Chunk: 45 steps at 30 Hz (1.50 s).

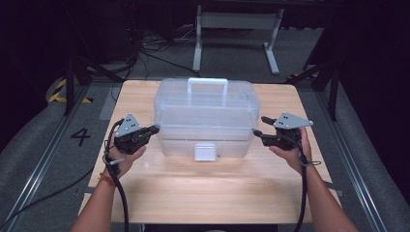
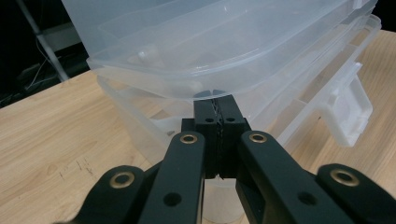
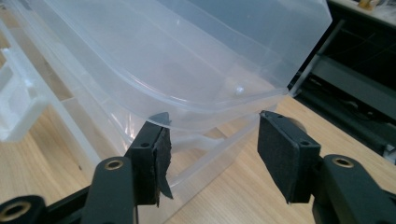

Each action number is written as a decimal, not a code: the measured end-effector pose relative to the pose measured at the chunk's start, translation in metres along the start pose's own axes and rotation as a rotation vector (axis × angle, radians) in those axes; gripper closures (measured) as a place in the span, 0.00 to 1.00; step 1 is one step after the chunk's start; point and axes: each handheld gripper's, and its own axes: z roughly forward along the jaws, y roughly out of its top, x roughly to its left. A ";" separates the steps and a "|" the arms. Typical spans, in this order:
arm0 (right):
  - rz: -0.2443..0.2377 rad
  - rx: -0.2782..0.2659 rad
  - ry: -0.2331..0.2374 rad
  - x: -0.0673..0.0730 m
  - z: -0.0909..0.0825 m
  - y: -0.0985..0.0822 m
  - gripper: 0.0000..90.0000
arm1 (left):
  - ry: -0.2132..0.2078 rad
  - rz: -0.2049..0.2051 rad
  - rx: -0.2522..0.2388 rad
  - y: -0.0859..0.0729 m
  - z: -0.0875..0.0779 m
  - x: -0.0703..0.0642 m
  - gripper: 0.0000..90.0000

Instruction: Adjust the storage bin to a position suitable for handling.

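The clear plastic box [image 1: 207, 116] stands mid-table on the wooden table [image 1: 203, 193], its lid [image 2: 219, 42] lifted a little off the base, white latch [image 1: 204, 151] facing the person. The left gripper [image 1: 153, 129] meets the box's left end, jaws pressed together just under the lid's rim. The right gripper [image 1: 258, 126] sits at the right end, jaws partly apart, the lid's edge between them, pads not pressing.

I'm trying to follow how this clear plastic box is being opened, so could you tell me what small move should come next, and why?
Probably close the right gripper on the lid rim. Its fingers stand apart at the rim of the raised lid, not pressing on it, while the left gripper is shut with its tips at the rim on the other end of the box. A hold there might let both ends rise together.
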 end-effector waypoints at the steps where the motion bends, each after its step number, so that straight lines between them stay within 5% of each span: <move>1: 0.000 -0.009 -0.009 0.000 0.000 0.000 0.51 | 0.001 0.001 -0.001 0.000 0.000 0.000 1.00; 26: 0.006 -0.154 -0.095 0.002 -0.004 0.019 0.65 | 0.003 0.017 0.065 -0.010 0.009 -0.001 0.99; 45: 0.033 -0.177 -0.148 -0.012 0.005 0.042 0.68 | -0.009 0.010 0.058 -0.013 0.010 0.004 0.97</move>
